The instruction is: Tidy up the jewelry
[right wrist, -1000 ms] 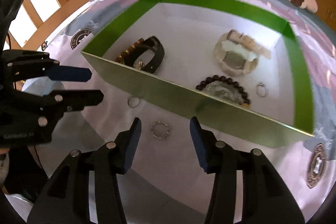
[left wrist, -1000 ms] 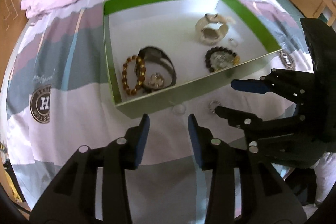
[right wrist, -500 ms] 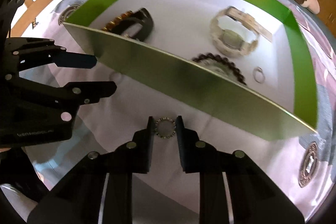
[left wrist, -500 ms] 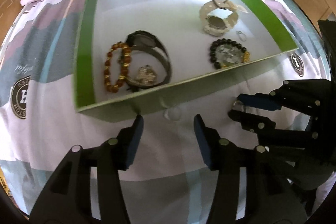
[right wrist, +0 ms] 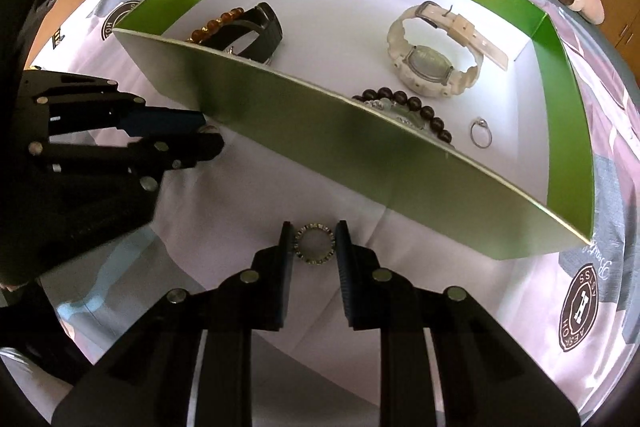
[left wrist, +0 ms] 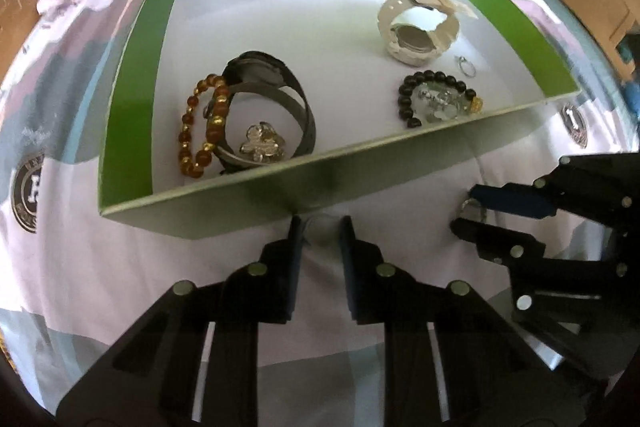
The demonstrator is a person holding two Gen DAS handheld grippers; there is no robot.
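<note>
A bed under a pale printed sheet (right wrist: 248,211) carries a shallow green-walled cardboard box (right wrist: 360,151) holding watches and bead bracelets. In front of it, the right tool (right wrist: 313,243) pinches a small studded metal ring (right wrist: 313,243); the left tool (left wrist: 320,229) closes around a thin clear ring (left wrist: 322,227) — both on the sheet.

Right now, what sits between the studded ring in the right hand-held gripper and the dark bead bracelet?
The green box's near wall, seen in the right wrist view: the studded ring is outside, the dark bead bracelet inside.
</note>
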